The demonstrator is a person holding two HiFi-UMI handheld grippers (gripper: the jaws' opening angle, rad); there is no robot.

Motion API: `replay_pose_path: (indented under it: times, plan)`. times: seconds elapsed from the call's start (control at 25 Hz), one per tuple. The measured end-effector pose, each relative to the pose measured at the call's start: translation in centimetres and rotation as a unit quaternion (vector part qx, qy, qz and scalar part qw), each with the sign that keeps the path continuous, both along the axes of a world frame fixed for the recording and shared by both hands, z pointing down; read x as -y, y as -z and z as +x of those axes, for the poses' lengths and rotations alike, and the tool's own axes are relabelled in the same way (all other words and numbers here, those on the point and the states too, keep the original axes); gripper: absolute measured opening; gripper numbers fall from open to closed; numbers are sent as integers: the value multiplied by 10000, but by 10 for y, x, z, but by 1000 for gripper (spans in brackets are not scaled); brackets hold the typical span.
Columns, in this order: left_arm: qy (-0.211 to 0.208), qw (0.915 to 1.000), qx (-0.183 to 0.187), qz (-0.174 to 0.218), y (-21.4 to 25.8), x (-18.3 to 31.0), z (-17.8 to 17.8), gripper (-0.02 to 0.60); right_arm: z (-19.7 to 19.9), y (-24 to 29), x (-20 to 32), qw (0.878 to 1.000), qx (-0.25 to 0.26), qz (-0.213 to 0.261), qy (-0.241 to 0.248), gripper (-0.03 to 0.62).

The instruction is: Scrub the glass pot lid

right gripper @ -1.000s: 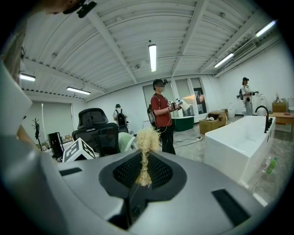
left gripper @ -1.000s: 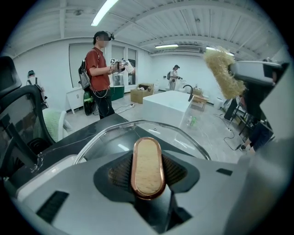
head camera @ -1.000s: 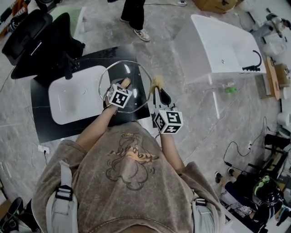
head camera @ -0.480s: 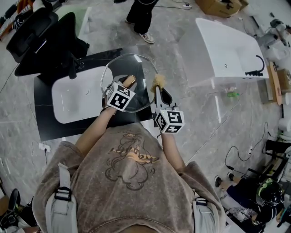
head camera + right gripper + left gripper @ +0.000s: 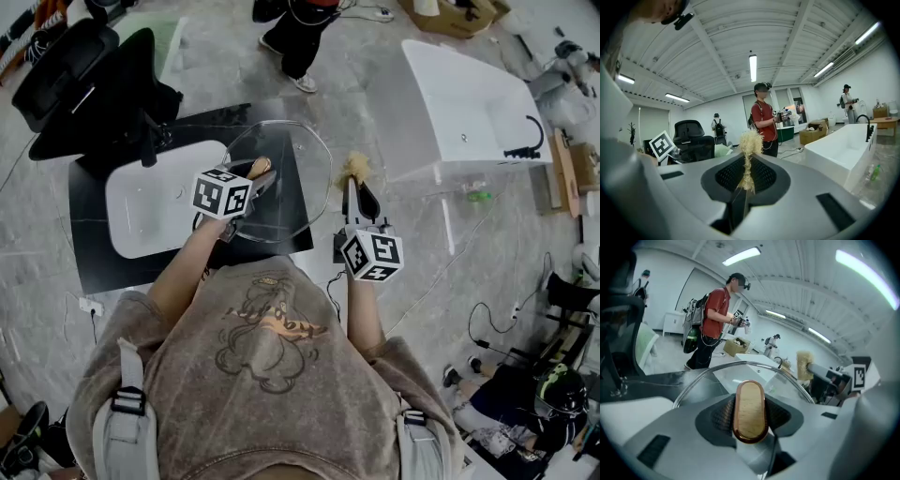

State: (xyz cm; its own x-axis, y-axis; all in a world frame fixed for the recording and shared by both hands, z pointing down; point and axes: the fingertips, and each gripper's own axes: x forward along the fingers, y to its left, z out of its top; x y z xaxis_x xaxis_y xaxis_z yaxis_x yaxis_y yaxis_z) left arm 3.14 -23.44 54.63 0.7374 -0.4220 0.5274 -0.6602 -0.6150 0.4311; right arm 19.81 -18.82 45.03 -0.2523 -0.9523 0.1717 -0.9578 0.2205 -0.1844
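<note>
The left gripper's (image 5: 255, 180) fingers clench the wooden handle (image 5: 750, 411) of the tilted glass pot lid (image 5: 292, 173), held above the black table (image 5: 103, 267) just right of the white sink (image 5: 150, 211), while farther right of that sink the right gripper (image 5: 747, 174) pinches a straw-coloured scrubber (image 5: 751, 139).

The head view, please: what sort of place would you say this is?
Probably a lab or workshop, not a home kitchen: a freestanding bathtub on the stone floor, an office chair and another person wearing a backpack.

No text, label or number can be read anywhere.
</note>
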Motion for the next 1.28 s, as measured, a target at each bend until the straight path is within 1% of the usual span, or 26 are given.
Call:
replay_pose_path:
  times: [0.08, 0.12, 0.2, 0.36, 0.44, 0.56, 0.64, 0.68, 0.72, 0.76, 0.8, 1.0, 1.12, 1.28]
  plan:
    - [65, 9974, -622, -361, 8, -3, -1, 178, 11, 4, -1, 9999, 74, 20, -143, 41]
    - [94, 9937, -978, -544, 12, -5, 0, 178, 15, 4, -2, 9998, 88, 19, -198, 41]
    - [104, 9831, -1612, -857, 22, -8, 1, 178, 21, 3, -4, 9996, 79, -8, -262, 41]
    - [-4, 9605, -2479, -1263, 39, -14, 1, 178, 20, -4, -5, 9996, 84, -92, -262, 41]
    - [-56, 9448, -2920, -1485, 47, -17, 2, 178, 15, -6, -5, 9997, 98, -113, -212, 41]
    - [-71, 9183, -3487, -1873, 54, -22, 3, 178, 8, -8, -5, 9998, 107, -130, -104, 41]
    - [-48, 8970, -3876, -2123, 59, -27, 5, 178, 4, -8, -5, 9998, 126, -125, -39, 41]
    - [-21, 8874, -4037, -2224, 61, -28, 6, 178, 2, -8, -5, 9998, 142, -122, 4, 41]
    - [12, 8806, -4141, -2303, 62, -30, 7, 178, -1, -7, -5, 9998, 164, -114, 65, 41]
    - [36, 8766, -4196, -2355, 62, -31, 7, 178, -4, -6, -5, 9997, 195, -103, 143, 41]
    - [37, 8750, -4219, -2375, 62, -33, 7, 178, -7, -6, -5, 9994, 235, -90, 231, 41]
    - [-114, 8724, -4266, -2385, 65, -42, 11, 178, -22, -1, -3, 9969, 482, -51, 622, 41]
    - [-180, 8703, -4276, -2438, 68, -47, 15, 178, -33, 4, 0, 9952, 507, -1, 838, 41]
    - [-389, 8660, -4342, -2450, 71, -52, 22, 179, -46, 10, 6, 9932, 523, 107, 1034, 41]
